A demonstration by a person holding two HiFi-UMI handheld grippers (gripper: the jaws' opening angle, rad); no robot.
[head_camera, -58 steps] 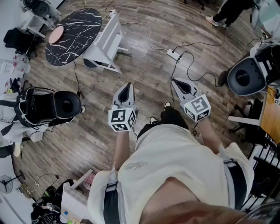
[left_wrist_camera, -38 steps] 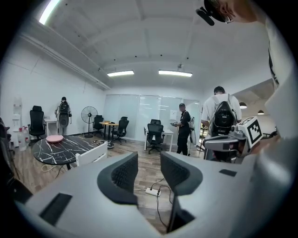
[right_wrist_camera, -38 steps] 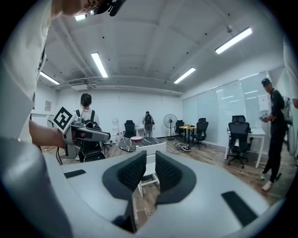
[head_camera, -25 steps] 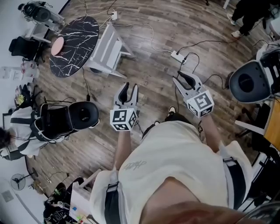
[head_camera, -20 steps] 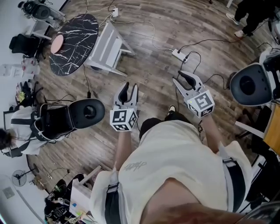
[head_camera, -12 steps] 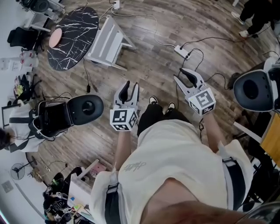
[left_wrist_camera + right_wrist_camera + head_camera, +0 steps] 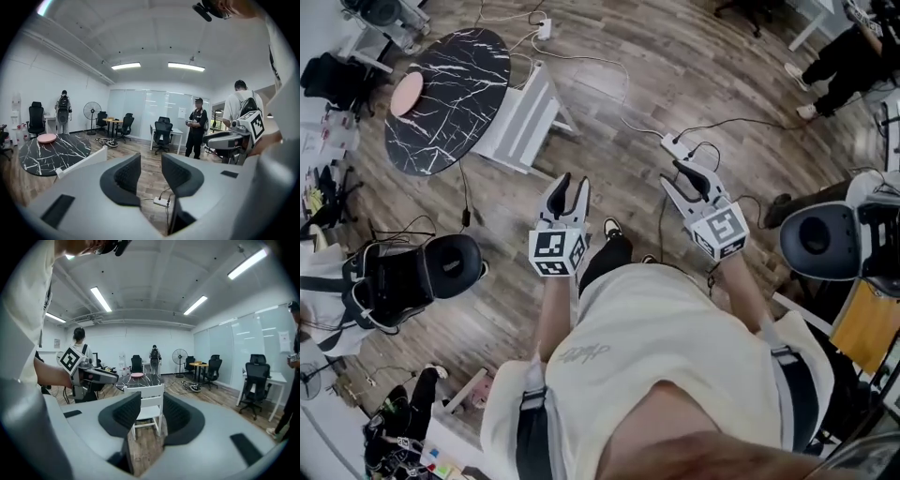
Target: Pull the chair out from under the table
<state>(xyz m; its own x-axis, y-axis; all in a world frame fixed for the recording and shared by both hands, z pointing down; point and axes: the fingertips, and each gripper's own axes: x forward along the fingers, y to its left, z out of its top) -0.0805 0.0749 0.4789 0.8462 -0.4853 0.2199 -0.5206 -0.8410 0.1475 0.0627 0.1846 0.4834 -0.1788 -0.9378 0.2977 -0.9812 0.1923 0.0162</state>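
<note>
Beside table [image 7: 441, 94], chair [image 7: 523, 108]; L tool [image 7: 573, 181] open, R tool [image 7: 673, 174] just opening.

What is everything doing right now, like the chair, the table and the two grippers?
round black table: standing on the wood floor.
white chair: upright, tucked against the table, untouched.
pink plate: lying flat on the table.
left gripper: open, empty.
right gripper: open, empty, jaws have just been opening.
power strip: on the floor, cables plugged in.
</note>
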